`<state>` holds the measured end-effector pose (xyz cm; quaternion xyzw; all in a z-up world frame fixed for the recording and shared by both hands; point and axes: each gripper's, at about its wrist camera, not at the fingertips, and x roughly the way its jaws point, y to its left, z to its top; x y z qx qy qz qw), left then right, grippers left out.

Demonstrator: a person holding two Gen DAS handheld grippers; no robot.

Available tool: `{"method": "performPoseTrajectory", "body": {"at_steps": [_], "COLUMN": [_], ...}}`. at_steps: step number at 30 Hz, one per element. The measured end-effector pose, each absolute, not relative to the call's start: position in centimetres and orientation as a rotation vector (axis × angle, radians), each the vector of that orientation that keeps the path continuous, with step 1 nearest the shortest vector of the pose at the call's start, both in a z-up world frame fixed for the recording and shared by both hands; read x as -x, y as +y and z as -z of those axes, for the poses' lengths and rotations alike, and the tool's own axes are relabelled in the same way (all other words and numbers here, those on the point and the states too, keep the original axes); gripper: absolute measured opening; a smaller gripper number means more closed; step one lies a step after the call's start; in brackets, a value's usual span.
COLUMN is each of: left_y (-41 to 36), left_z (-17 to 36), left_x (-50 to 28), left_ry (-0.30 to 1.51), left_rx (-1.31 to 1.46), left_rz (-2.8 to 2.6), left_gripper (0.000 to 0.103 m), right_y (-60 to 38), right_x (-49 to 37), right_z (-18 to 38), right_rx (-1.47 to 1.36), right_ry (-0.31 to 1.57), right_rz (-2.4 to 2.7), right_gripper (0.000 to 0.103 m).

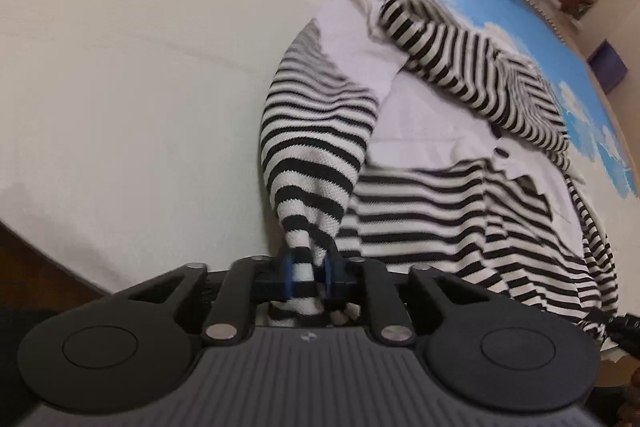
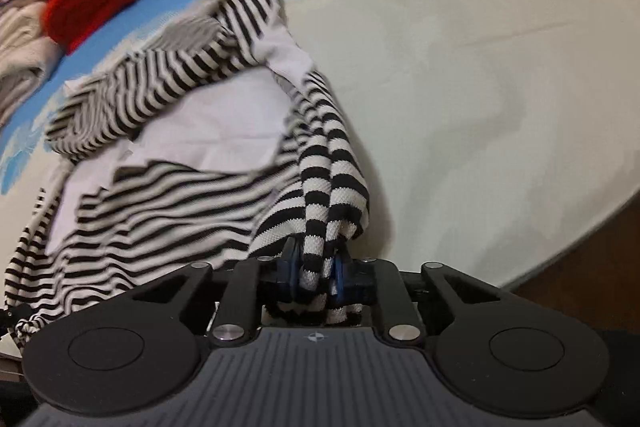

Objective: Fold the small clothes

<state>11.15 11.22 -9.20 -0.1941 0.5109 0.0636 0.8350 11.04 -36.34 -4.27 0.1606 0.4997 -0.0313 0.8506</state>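
The left gripper (image 1: 308, 277) is black plastic with small blue pads (image 1: 289, 277) at its tips. Two round black discs sit at its sides, with shiny silver screws between them and a grey ridged body nearest the camera. The right gripper (image 2: 316, 277) looks the same.

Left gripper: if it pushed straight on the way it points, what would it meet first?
The left gripper is shut on the striped garment, so it would press that bunched cloth ahead first, then probably the white and blue bedcover under it; depth is unclear.
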Motion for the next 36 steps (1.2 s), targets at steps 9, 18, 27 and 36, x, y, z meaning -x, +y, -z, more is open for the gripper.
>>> {"method": "performPoseTrajectory", "body": {"at_steps": [9, 18, 27, 36], "left_y": [10.3, 10.1, 10.1, 10.4], "left_z": [10.0, 9.5, 10.1, 9.9], "left_x": [-11.3, -11.2, -11.2, -10.9], "left_ry": [1.118, 1.094, 1.126, 1.129], "left_rx": [0.341, 0.339, 0.328, 0.337], "left_rz": [-0.117, -0.097, -0.103, -0.107], "left_gripper": [0.026, 0.011, 0.017, 0.023], "right_y": [-35.7, -36.1, -35.7, -36.1], "right_x": [-11.0, -10.9, -11.1, -11.0], "right_z": [5.5, 4.0, 5.7, 5.5], "right_rx": [-0.282, -0.337, -0.282, -0.295], "right_ry": [1.120, 1.034, 1.125, 1.124], "right_rz": [0.074, 0.035, 0.056, 0.057], "right_gripper": [0.031, 0.015, 0.025, 0.025]}}
